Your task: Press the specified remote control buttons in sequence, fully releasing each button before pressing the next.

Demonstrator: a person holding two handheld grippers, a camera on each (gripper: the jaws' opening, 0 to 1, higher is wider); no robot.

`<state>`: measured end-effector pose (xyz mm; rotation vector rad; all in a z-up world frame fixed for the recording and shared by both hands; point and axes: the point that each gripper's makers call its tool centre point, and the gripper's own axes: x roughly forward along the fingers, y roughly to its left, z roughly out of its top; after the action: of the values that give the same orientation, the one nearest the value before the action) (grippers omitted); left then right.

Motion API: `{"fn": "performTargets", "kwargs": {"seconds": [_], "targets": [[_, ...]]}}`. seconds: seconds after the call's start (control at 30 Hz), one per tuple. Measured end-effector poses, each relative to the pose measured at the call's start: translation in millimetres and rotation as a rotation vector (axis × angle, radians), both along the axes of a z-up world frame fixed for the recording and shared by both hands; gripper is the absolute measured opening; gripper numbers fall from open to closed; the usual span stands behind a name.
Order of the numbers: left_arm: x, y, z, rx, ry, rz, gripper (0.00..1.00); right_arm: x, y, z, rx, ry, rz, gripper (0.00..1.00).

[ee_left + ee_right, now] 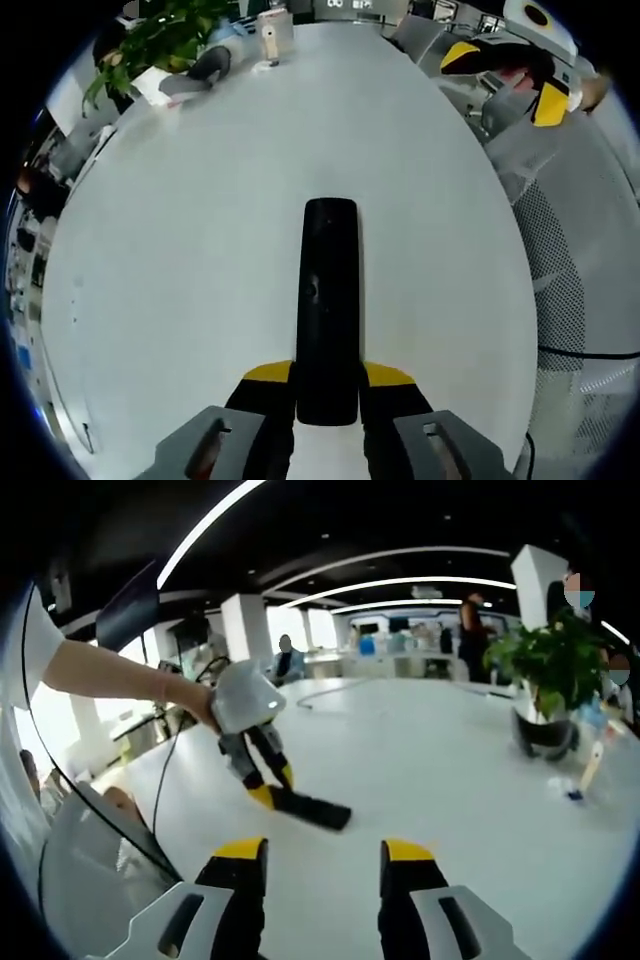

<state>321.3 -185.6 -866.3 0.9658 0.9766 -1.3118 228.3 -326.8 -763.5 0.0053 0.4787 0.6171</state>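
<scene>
Unlabelled black remote in left gripper

White table; potted plant near its edge; mesh chair beside.

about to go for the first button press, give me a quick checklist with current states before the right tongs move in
1. Remote control held: ok. The left tongs are closed on its near end, and it lies flat on the white table.
2. Right tongs free for pressing: ok, open and holding nothing.
3. Right tongs off the buttons: ok, they are apart from the remote, nothing pressed.
4. Remote visible in both views: ok.
5. Which button is the target: cannot tell, the remote's face reads as plain black.
6. Path to the remote: ok, bare table between; the potted plant stands off to the side.
</scene>
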Motion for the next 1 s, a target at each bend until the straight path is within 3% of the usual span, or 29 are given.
{"fn": "performTargets", "kwargs": {"seconds": [1.0], "targets": [[-15.9,0.1,0.0,-0.009,0.0,-0.003,0.23,-0.4,0.4,-0.5,-0.007,-0.001,0.003,0.42]]}}
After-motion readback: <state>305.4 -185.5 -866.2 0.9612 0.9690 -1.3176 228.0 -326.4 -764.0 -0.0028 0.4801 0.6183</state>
